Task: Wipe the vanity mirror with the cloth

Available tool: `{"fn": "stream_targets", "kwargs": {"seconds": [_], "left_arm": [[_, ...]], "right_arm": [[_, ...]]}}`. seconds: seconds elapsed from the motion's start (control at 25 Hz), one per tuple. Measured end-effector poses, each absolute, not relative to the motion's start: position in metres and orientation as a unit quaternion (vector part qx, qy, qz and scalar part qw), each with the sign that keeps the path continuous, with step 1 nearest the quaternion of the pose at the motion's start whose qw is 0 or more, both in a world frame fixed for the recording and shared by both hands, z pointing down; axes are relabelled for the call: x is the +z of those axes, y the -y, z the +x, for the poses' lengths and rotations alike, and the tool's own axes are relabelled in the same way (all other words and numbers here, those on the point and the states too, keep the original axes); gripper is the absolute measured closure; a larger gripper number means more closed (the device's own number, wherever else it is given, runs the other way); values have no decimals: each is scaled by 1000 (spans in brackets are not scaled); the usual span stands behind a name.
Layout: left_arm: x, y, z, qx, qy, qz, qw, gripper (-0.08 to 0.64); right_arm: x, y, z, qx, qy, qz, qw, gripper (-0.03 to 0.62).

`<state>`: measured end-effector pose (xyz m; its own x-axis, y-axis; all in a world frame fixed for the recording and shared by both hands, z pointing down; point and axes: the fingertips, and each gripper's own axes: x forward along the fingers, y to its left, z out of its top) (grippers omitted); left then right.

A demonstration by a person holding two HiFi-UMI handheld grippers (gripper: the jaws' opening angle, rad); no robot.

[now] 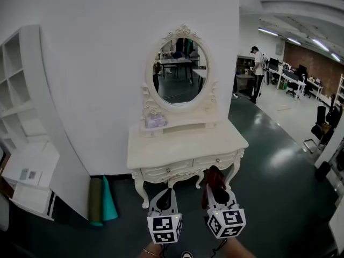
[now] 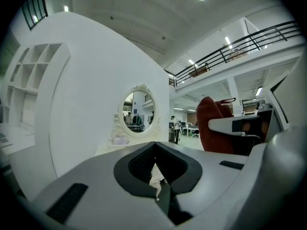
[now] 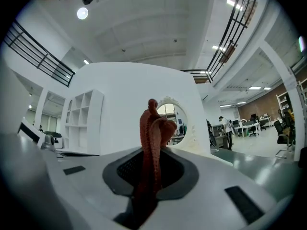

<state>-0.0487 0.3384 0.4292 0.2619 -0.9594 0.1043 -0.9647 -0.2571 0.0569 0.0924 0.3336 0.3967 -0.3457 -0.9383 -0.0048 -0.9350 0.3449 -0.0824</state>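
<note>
The head view looks down from well back. Both gripper views sit lower; all share the vanity mirror [image 1: 181, 71].

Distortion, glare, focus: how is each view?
Head view: fisheye bends the white wall; oval cream-framed vanity mirror sharp, no glare. Left gripper view: dark vignette corners, near jaws soft. Right gripper view: same vignette; crumpled dark-red cloth slightly soft, ceiling lamps blown out.
</note>
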Motion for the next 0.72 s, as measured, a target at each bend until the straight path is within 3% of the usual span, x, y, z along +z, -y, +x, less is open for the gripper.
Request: {"fn": "stream_targets", "kwargs": {"seconds": [0.72], "left_arm": [[455, -176, -31, 55, 628, 773, 74, 555]], "right_arm": [[430, -170, 124, -77, -829, -553, 22, 528]]}}
